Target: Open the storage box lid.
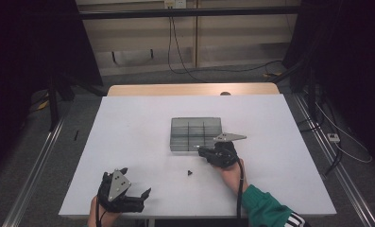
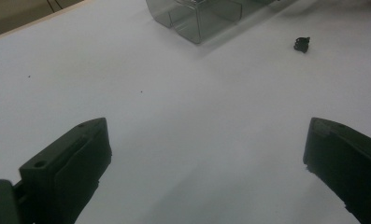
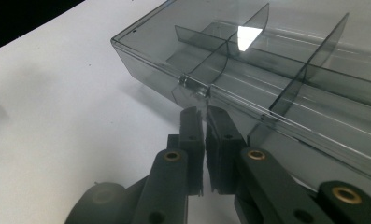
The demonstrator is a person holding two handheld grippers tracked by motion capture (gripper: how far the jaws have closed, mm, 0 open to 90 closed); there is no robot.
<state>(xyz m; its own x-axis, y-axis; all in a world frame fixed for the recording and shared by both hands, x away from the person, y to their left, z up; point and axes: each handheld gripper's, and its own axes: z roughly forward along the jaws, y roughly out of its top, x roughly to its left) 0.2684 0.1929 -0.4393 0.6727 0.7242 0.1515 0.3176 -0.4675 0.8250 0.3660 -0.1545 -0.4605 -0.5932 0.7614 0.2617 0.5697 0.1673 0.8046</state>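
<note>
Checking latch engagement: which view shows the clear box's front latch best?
Right gripper view: the latch sits close up, just ahead of the shut right gripper. High view shows the clear box small, latch indistinct. Left gripper view catches a box corner.

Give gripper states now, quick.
Left gripper: open, empty.
Right gripper: shut at the latch of the box; cannot tell if it's pinched.
</note>
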